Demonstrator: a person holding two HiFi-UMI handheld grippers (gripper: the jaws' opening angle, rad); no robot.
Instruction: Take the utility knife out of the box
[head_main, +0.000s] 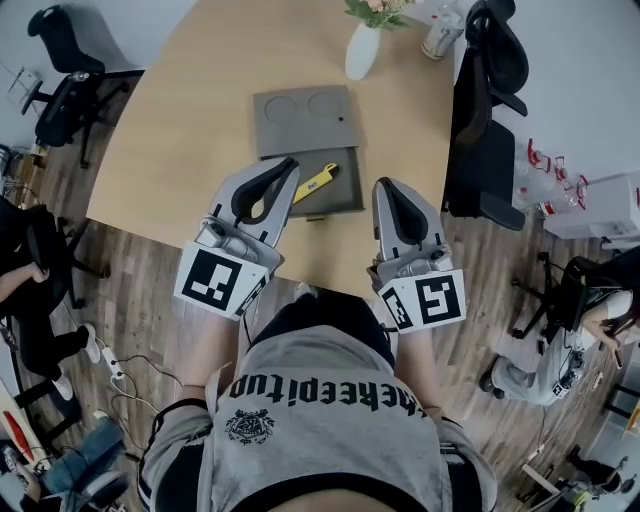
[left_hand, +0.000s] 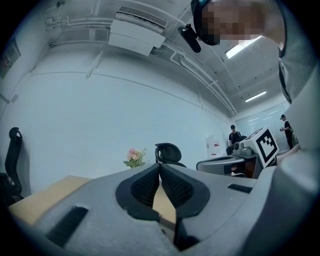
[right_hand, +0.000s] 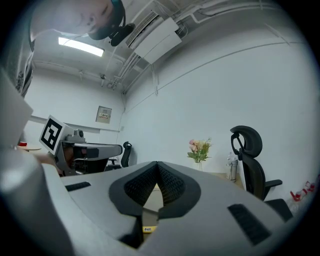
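Note:
A yellow utility knife (head_main: 318, 182) lies in the shallow grey box (head_main: 345, 197) on the wooden table; the box's lid (head_main: 305, 120) is folded back beyond it. My left gripper (head_main: 292, 166) hovers over the box's near left part, just left of the knife, shut with nothing in it. My right gripper (head_main: 383, 186) is beside the box's right edge, also shut and empty. In the left gripper view the fingertips (left_hand: 159, 167) meet. In the right gripper view the gripper (right_hand: 157, 165) is closed, and a bit of the yellow knife (right_hand: 147, 229) shows below.
A white vase of flowers (head_main: 362, 45) and a bottle (head_main: 440, 40) stand at the table's far edge. A black office chair (head_main: 490, 110) is at the table's right side. The table's front edge (head_main: 200, 235) runs under my grippers. People sit at both sides of the room.

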